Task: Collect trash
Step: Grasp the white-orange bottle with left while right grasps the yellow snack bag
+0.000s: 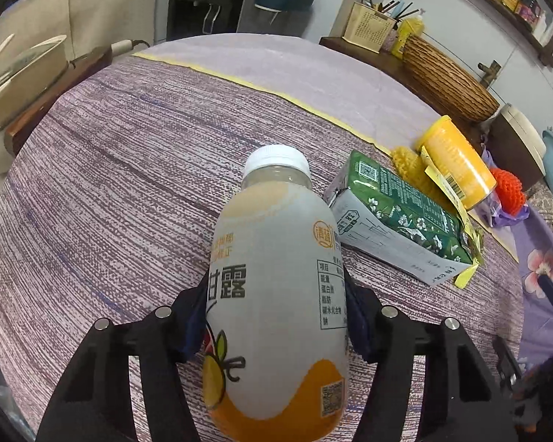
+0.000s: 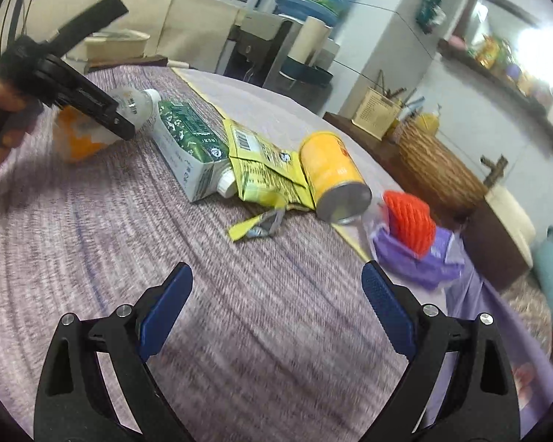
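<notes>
A plastic drink bottle (image 1: pixel 276 243) with a white cap and an orange-and-white label lies on the purple striped tablecloth (image 1: pixel 121 184). My left gripper (image 1: pixel 274 287) is shut on its body, a blue pad pressed against each side. The right wrist view shows that same bottle (image 2: pixel 132 105) at the far left, with the left gripper (image 2: pixel 103 110) and a hand on it. Beside it lie a green-and-white carton (image 2: pixel 188 140), a yellow wrapper (image 2: pixel 265 169), a yellow can (image 2: pixel 331 169) on its side and an orange foam net (image 2: pixel 409 221) on a purple bag (image 2: pixel 424 261). My right gripper (image 2: pixel 276 283) stands open above bare cloth.
A torn yellow strip (image 2: pixel 254 226) lies in front of the wrapper. Behind the table stand a woven basket (image 2: pixel 435 165), a utensil holder (image 2: pixel 376 110) and a water dispenser (image 2: pixel 261 48). The table's edge drops off at the right, past the purple bag.
</notes>
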`<state>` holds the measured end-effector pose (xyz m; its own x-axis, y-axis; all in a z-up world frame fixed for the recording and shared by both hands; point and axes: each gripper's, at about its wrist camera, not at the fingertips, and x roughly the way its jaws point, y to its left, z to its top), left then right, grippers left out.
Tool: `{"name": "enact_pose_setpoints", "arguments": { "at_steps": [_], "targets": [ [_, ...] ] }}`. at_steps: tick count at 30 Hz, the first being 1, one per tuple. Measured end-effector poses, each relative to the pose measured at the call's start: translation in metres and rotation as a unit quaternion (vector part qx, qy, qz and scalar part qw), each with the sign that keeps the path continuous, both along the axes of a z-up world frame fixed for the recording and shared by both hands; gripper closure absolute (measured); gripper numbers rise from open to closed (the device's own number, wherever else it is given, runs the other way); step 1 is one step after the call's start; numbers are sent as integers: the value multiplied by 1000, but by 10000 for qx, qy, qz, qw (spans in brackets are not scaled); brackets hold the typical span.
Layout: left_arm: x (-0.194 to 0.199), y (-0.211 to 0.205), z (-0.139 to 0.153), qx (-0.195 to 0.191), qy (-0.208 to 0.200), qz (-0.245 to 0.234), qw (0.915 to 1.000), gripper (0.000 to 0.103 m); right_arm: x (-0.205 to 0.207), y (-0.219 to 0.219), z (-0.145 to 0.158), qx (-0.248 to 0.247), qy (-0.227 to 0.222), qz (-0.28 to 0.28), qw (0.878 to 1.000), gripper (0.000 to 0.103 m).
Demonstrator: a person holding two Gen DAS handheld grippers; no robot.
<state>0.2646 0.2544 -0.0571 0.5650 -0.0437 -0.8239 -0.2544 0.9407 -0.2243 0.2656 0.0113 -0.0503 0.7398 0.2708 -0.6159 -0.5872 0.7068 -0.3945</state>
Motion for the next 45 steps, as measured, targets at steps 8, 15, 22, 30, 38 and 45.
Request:
{"name": "enact_pose_setpoints", "arguments": {
  "at_steps": [8,15,22,30,38,45],
  "targets": [
    [-17,3,0,-213,-148,-82,9996,42,63,25,-18,-142,562,-130,9982,21],
    [-30,-4,-1,-173,-279,-166,9993,42,105,26,-20,542,1477,-548,9860,45],
    [-40,-8,-1,-297,-403,-186,9986,42,114,24,-31,961,2011,-705,9723,95],
    [-68,-16,-1,-424,-635,-147,9970,42,72,6,-13,1306,1758,-560,9741,99],
    [-101,-48,14,-334,-1000,-280,9940,42,16,-31,13,1716,1303,-548,9750,100],
    [-115,-95,28,-387,-1298,-668,9885,42,-22,-79,24,2078,1108,-804,9685,100]
  ]
}}
